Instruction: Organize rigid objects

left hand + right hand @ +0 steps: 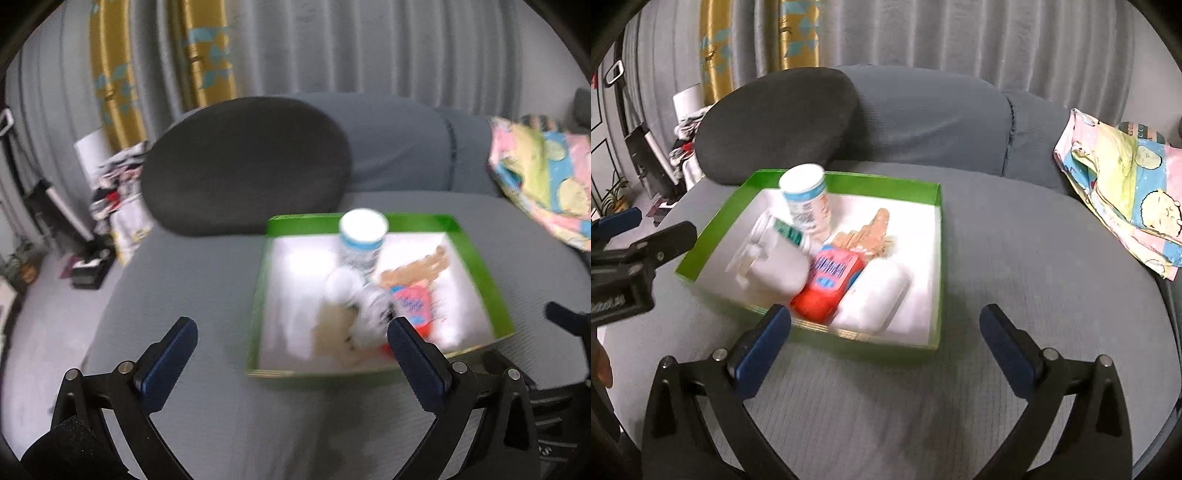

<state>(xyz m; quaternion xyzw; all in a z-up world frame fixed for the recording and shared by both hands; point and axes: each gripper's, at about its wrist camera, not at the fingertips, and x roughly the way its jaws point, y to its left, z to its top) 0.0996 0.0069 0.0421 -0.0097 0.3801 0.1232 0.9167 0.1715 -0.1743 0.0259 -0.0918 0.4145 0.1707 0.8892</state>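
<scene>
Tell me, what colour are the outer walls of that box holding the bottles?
Bright green outside, white inside. The box shows sharpest in the right wrist view.

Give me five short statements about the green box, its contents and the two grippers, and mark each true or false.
1. The green box sits on a grey cushion. True.
2. The white bottle with the blue band lies outside the box. False: it stands inside, near the far wall.
3. The right gripper is shut on the red packet. False: its jaws are wide apart and empty; the packet lies in the box.
4. The left gripper is open and holds nothing. True.
5. A dark round pillow lies behind the box. True.
</scene>
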